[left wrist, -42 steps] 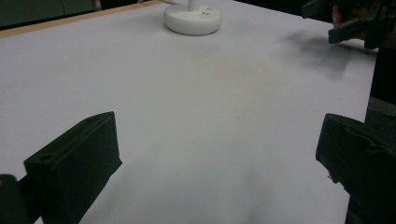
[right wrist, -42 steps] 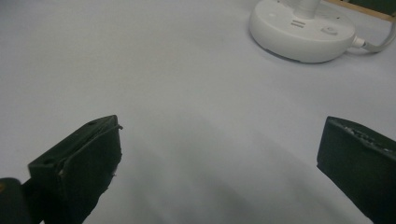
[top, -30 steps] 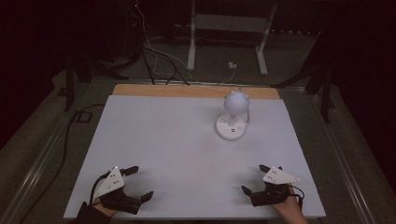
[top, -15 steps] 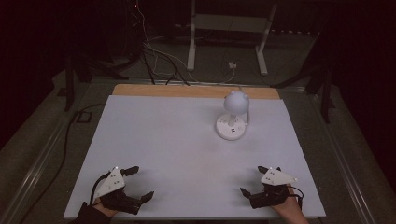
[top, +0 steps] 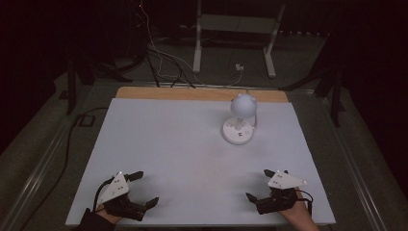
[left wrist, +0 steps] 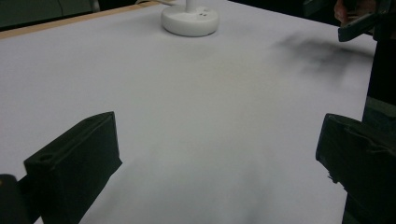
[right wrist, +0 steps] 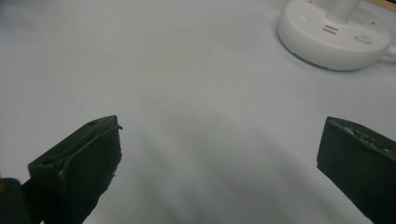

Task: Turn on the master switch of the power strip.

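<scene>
— Both hand-held grippers sit low at the near edge of the bench (top: 159,139): the left hand-held gripper (top: 144,188) and the right hand-held gripper (top: 263,185), each with jaws spread wide and nothing between them.

— Where is the lamp from them?

— The white desk lamp (top: 239,122) stands well ahead of both, toward the far edge. From the right hand-held gripper it lies ahead and slightly to its left; from the left one, ahead and far off to its right. I judge the right hand the nearer.

— Its axis?

— Upright: round base (right wrist: 334,35) flat on the bench, stem rising to a globe head (top: 242,104).

— Anything unclear?

— In both gripper views the head is cut off by the top edge. Small buttons show on the base, their function unreadable. A cord seems to trail behind the lamp, hard to follow.
</scene>
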The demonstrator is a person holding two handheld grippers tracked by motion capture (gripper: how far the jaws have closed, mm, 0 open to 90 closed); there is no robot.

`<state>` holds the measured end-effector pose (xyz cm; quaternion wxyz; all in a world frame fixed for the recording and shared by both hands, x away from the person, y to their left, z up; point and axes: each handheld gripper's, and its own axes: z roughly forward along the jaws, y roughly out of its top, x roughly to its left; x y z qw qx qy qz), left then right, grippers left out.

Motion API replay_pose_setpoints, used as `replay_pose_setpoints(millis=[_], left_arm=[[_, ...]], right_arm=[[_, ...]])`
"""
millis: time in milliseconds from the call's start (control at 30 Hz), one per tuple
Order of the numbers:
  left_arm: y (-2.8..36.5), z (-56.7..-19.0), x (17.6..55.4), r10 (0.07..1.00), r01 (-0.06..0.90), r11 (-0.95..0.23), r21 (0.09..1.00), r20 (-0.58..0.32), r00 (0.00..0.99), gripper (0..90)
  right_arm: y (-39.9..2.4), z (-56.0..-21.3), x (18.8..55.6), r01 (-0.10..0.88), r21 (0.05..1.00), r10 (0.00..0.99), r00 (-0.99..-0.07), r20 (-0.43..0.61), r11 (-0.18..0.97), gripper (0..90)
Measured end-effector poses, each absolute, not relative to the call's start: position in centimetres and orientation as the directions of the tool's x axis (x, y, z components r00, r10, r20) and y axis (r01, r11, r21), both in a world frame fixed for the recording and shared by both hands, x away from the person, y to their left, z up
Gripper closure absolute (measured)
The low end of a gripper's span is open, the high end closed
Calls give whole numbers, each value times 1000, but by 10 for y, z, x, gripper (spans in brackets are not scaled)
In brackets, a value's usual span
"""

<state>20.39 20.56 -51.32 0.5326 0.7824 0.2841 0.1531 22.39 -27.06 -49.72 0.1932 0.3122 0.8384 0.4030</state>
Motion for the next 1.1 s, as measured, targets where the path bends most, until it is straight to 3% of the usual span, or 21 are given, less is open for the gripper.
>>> replay_pose_setpoints(millis=[1100], left_arm=[[207,-512,204,613,282,-260,923,-68,787,2]], right_arm=[[-261,-445,247,313,827,641,-764,-73,466,0]])
